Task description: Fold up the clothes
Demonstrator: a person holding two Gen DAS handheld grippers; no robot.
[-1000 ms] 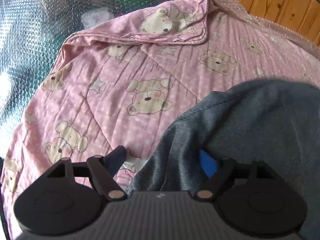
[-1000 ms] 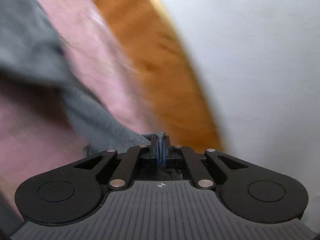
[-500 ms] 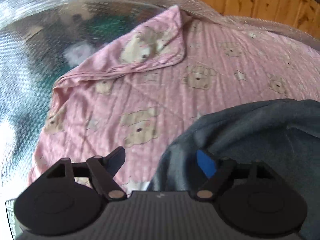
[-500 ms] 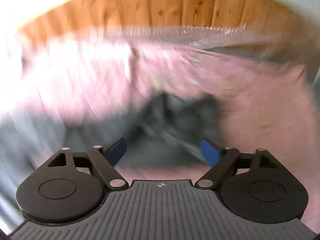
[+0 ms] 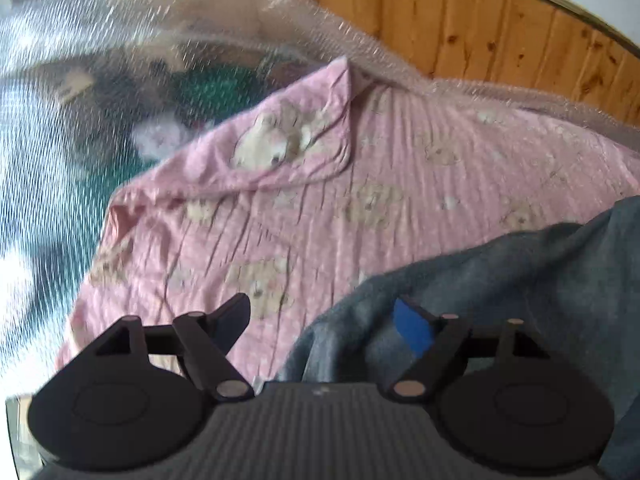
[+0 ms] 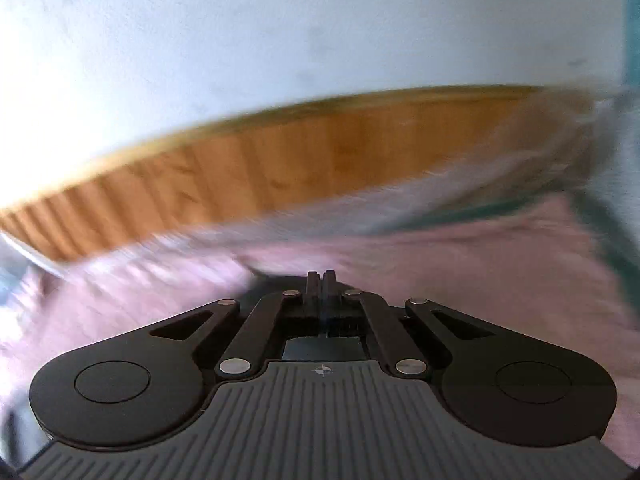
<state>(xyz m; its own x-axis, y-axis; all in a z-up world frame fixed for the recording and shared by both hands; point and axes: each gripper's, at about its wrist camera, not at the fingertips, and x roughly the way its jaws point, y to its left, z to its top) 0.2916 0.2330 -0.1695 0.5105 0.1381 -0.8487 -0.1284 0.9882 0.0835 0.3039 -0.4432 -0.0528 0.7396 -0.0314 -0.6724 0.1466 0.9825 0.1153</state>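
A dark grey garment [image 5: 520, 280] lies bunched on a pink quilt with bear prints [image 5: 320, 200], at the lower right of the left wrist view. My left gripper [image 5: 324, 316] is open and empty; its right finger hangs over the garment's edge, its left finger over the quilt. My right gripper [image 6: 320, 280] is shut with nothing seen between the jaws. The right wrist view is blurred; a small dark patch shows just beyond the fingertips, and I cannot tell what it is.
A clear bubble-wrap sheet [image 5: 100, 80] covers the bed's left side and far edge, over dim dark and green things. A wooden panelled headboard [image 5: 500, 28] [image 6: 280, 168] runs along the back under a white wall [image 6: 280, 20].
My right gripper was shut on grey cloth, opened half a second ago, and is now shut and swung up toward the headboard. My left gripper stayed open and pulled back a little.
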